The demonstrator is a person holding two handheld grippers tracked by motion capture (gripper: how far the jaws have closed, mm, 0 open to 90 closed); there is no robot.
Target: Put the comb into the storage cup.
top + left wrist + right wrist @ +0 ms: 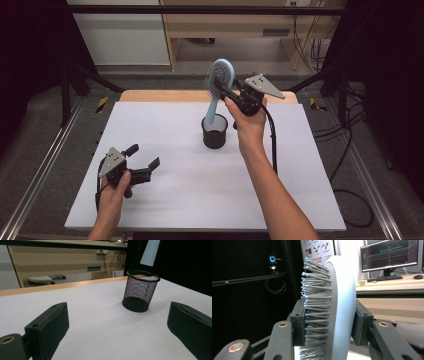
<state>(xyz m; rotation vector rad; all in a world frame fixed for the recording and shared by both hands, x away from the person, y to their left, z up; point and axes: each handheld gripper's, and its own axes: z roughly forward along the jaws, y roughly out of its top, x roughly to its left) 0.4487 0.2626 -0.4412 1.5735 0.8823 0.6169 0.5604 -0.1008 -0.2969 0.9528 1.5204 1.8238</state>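
— High view first: where is the hairbrush (218, 82) seen, and how is it held?

— It is seen upper centre of the frame, clamped by the right gripper (226, 93) across its head, with the handle hanging down so that its tip is at the mouth of the black mesh cup (215, 132) on the white bench (190, 180). Whether the tip is already inside cannot be told. In the right gripper view the fingers (298, 322) are closed on the head, one pad pressed into the bristles, the other against the smooth back.

— How is the brush judged to handle?

— It is taken to be light, stiff plastic. The bristle side is springy, so some give is expected under the pad; the rounded back looks slick, and a twist in the grip is possible.

— And the better place to be gripped?

— The neck or handle would be firmer, yet the head grip leaves the handle free for the cup. The cup is judged light and easily tipped.

— The left gripper (141, 161)?

— It is held at lower left with its fingers spread wide and nothing between them.
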